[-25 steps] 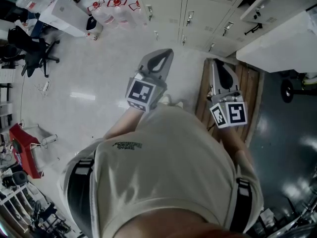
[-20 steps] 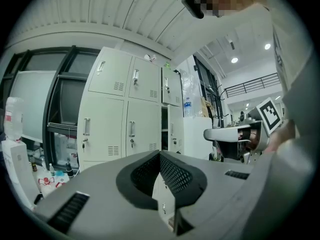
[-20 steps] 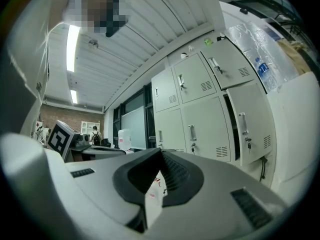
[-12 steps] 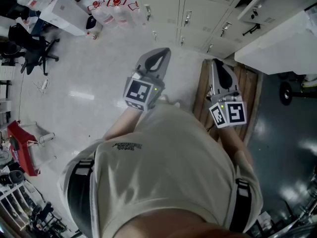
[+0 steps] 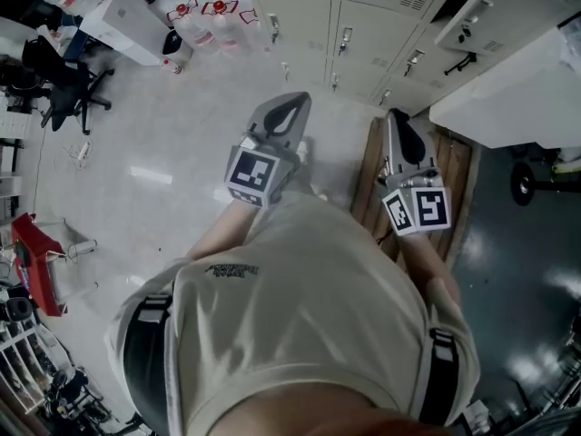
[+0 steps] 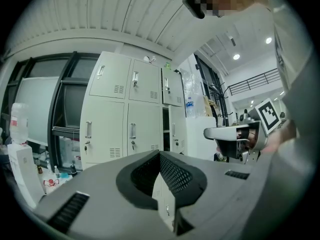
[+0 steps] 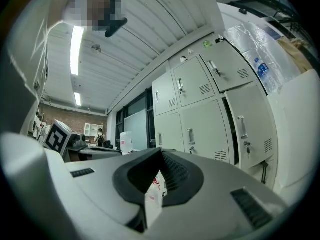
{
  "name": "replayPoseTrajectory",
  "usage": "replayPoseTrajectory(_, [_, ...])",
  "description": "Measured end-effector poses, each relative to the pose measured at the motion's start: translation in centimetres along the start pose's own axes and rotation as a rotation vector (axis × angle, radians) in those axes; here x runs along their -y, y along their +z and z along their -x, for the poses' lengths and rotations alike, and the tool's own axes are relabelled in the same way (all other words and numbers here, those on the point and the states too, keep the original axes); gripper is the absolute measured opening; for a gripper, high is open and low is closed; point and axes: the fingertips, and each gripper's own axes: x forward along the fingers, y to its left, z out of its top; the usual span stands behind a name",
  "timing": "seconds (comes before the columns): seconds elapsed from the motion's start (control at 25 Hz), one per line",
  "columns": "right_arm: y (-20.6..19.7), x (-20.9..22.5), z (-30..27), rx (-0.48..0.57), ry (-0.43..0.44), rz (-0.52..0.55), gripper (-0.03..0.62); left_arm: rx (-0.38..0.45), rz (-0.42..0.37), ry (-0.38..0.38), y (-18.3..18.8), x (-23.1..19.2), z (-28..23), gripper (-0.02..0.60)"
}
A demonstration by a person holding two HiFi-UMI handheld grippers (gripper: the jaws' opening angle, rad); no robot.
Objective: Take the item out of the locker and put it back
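pale floor [image 5: 182,134], a row of grey lockers [image 5: 363,16] along its far edge. chair [image 5: 59,84], white box [image 5: 118,25] and a cluster of bottles [image 5: 204,25] off to the left. a white bench [image 5: 517,89] on the right, and a wooden board [image 5: 458,171] on the floor just below it.

person stands facing the lockers in a light shirt [image 5: 300,307], one gripper in each hand, both held out in front and pointing at the lockers.

left gripper [image 5: 298,103]: over bare floor. its fingers [image 6: 175,176] meet at the tips and nothing is between them; only lockers show through the hollow behind the tips.

right gripper [image 5: 399,121]: over the wooden board, level with the left and well apart from it. its fingers [image 7: 175,176] are closed tip to tip, also empty.

neither gripper touches a locker. the doors ahead of the left gripper are closed, handles and keys showing.

item: no view shows it, so cannot tell where it sits.
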Motion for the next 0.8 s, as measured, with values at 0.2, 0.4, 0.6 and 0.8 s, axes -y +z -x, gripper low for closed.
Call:
replayPoseTrajectory(0.2, [0.2,0.8,-1.2,0.009,0.001,0.011,0.002,0.008,-0.005,0.004,0.1,-0.8,-0.9,0.012])
replayPoseTrajectory(0.4, [0.3,2.0,-3.0,0.005,-0.004,0.015,0.002,0.02,0.013,0.002,0.3,-2.0,-2.8,0.012])
replayPoseTrajectory(0.6, [0.0,2.9,-5.4,-0.005,-0.01,0.013,0.002,0.018,0.009,-0.009,0.1,-3.7,-4.6,0.012])
replayPoseTrajectory(0.8, [-0.5,3.7,-8.4,-0.024,-0.015,0.01,0.002,0.008,0.009,-0.019,-0.1,-6.3,-6.8,0.012])
